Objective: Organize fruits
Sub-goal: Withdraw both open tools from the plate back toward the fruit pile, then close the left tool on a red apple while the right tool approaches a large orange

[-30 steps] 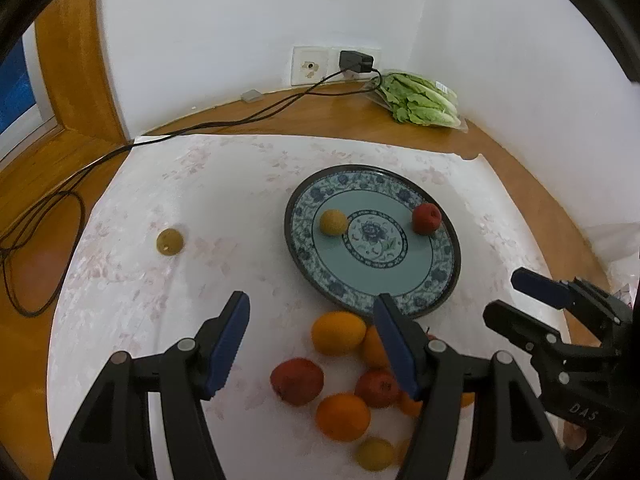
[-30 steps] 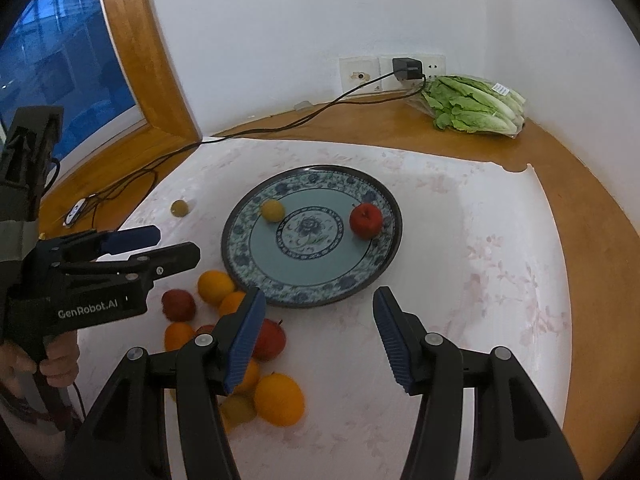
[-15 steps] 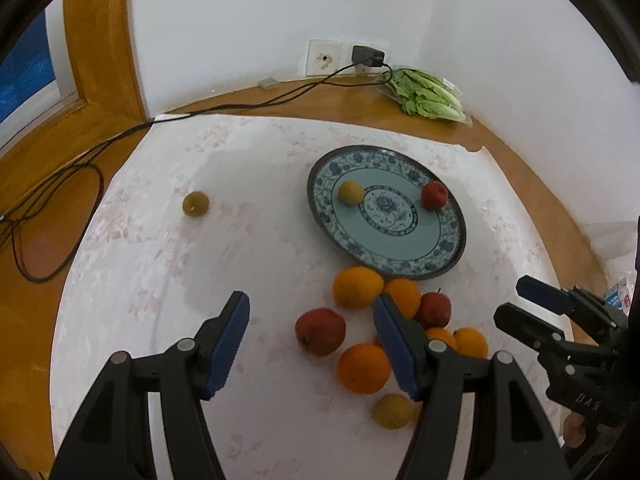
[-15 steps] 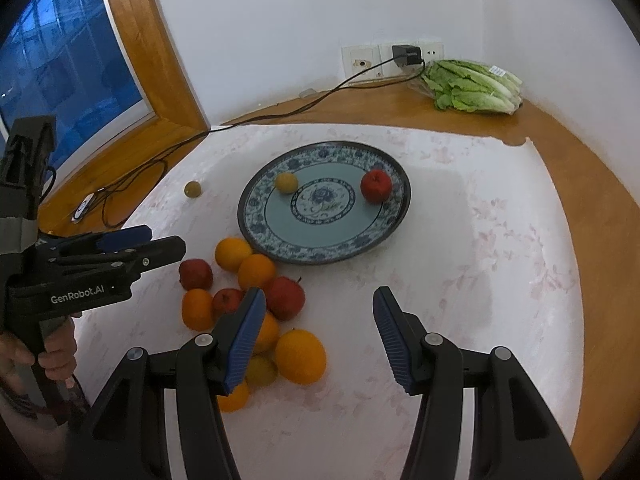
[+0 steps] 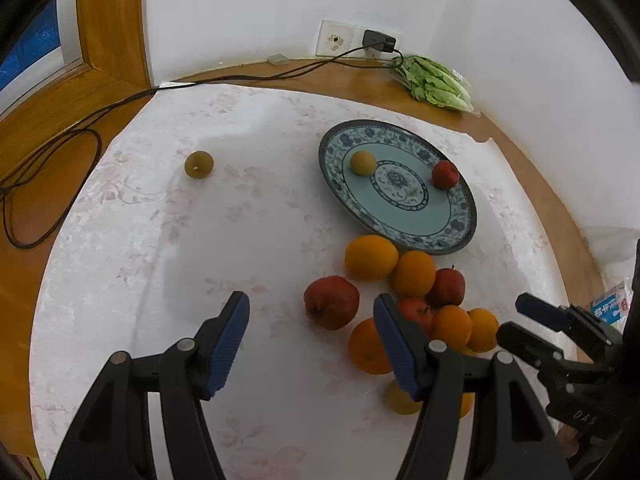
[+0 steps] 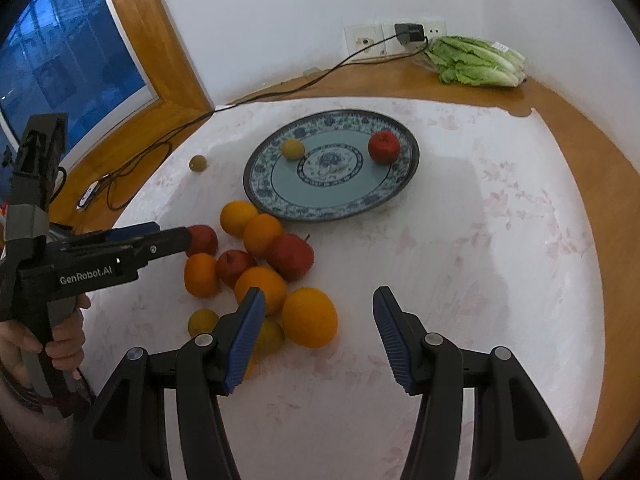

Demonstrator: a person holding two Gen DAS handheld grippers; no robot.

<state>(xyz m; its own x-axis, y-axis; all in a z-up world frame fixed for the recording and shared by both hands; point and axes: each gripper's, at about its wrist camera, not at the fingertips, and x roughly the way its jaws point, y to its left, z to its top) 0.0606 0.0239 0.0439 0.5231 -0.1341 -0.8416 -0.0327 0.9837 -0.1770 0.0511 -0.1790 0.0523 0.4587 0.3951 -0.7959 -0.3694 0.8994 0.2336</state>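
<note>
Both cameras have pulled back since a second ago. The left hand-held gripper (image 5: 310,340) and right hand-held gripper (image 6: 320,334) hang released, holding nothing. The fruit pile (image 6: 260,264) lies on the surface (image 5: 240,240) beside the plate (image 6: 280,204), which holds a red apple (image 6: 384,147) and a yellow fruit (image 6: 293,149).

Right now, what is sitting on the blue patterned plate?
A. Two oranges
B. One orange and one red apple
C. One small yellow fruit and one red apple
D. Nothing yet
C: the plate carries only a small yellow fruit near its left rim and a red apple toward its right, while the oranges and other apples lie in a pile on the cloth in front of it.
</note>
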